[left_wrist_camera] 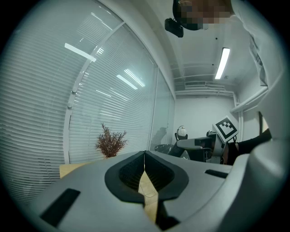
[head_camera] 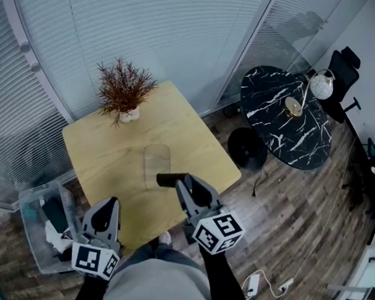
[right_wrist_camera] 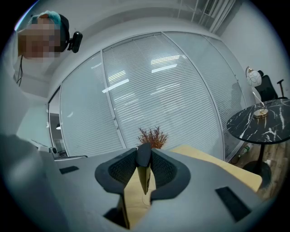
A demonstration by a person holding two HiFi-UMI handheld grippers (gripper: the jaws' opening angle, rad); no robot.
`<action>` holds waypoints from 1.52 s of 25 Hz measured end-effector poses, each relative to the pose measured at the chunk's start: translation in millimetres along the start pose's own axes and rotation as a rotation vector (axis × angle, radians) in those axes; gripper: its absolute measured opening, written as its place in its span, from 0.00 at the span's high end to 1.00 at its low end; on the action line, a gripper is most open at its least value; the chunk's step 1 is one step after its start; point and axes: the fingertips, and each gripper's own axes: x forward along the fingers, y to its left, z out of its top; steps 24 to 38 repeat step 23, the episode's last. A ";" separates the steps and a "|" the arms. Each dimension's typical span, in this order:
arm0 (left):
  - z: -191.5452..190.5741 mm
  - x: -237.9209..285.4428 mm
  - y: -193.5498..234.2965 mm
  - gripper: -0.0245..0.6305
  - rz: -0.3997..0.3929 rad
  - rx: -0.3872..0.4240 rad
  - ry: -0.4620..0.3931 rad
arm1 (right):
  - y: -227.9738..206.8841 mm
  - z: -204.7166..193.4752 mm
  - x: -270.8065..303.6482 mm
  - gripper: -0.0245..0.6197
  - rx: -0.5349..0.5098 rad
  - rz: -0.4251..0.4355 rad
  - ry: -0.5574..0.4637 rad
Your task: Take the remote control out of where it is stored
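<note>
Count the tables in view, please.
2. A wooden table fills the head view's middle; a round black marble table stands at its upper right. Others may be hidden out of view.

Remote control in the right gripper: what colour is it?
Black. The remote control shows best in the head view.

- Table [head_camera: 112, 164], centre: pale wood, matt, with a smooth grain.
- Round side table [head_camera: 285, 123], upper right — glossy black stone look, white veins.
- Floor [head_camera: 300, 219]: brown wood-look planks with a slight sheen.
- Tray [head_camera: 157, 161] on the table: clear plastic.
- On the right gripper [right_wrist_camera: 144, 159], matt grey plastic and ribbed black pads [right_wrist_camera: 122, 170] — the remote control [right_wrist_camera: 143, 153] between them is smooth and black.
</note>
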 end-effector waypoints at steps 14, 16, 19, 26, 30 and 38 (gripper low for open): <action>-0.9 0.0 0.3 0.95 0.003 -0.002 -0.004 | -1.3 -0.9 0.4 0.81 -0.001 -0.004 0.002; -1.2 0.4 0.6 0.95 0.004 -0.002 -0.003 | -1.9 -0.9 0.9 0.81 -0.001 -0.004 0.002; -1.2 1.0 1.0 0.95 0.004 -0.002 -0.001 | -2.3 -1.1 1.6 0.81 0.002 -0.003 0.003; 0.2 0.9 1.2 0.95 0.003 -0.003 -0.003 | -1.5 -1.7 2.1 0.81 0.002 -0.004 0.007; 0.2 0.9 1.2 0.95 0.003 -0.003 -0.003 | -1.5 -1.7 2.1 0.81 0.002 -0.004 0.007; 0.2 0.9 1.2 0.95 0.003 -0.003 -0.003 | -1.5 -1.7 2.1 0.81 0.002 -0.004 0.007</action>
